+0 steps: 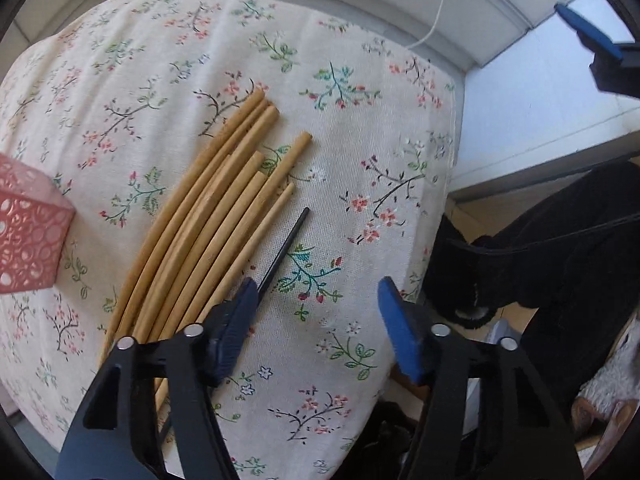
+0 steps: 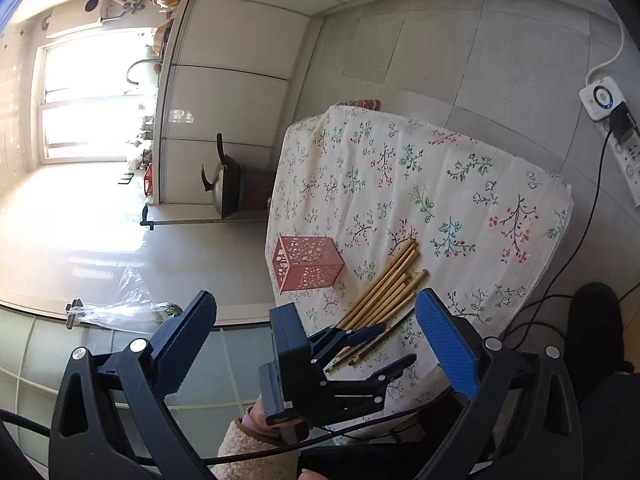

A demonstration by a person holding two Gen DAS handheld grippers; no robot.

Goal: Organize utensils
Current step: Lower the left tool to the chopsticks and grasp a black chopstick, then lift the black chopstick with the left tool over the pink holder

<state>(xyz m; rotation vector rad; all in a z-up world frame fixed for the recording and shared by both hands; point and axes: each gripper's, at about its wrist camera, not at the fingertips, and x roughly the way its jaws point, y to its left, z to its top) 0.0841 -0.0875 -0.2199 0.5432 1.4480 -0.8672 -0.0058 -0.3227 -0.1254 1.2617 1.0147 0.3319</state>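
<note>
With every bamboo chopstick (image 1: 208, 216) and one thin black stick (image 1: 282, 246) loose on the floral-clothed counter (image 1: 340, 152) beneath the open, empty left gripper (image 1: 316, 316), the pink holder (image 2: 306, 262) beyond awaits filling; the right gripper (image 2: 316, 340) hangs open.

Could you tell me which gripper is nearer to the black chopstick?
Left. The left gripper hangs just above the black chopstick, jaws open; the right gripper is farther back, off the table.

Left wrist: close above the floral tablecloth (image 1: 340, 60), facing steeply down. Right wrist: farther back, rolled sideways, facing across. Shared: chopsticks (image 1: 208, 232) (image 2: 384, 288), pink holder (image 1: 28, 236) (image 2: 308, 262).
</note>
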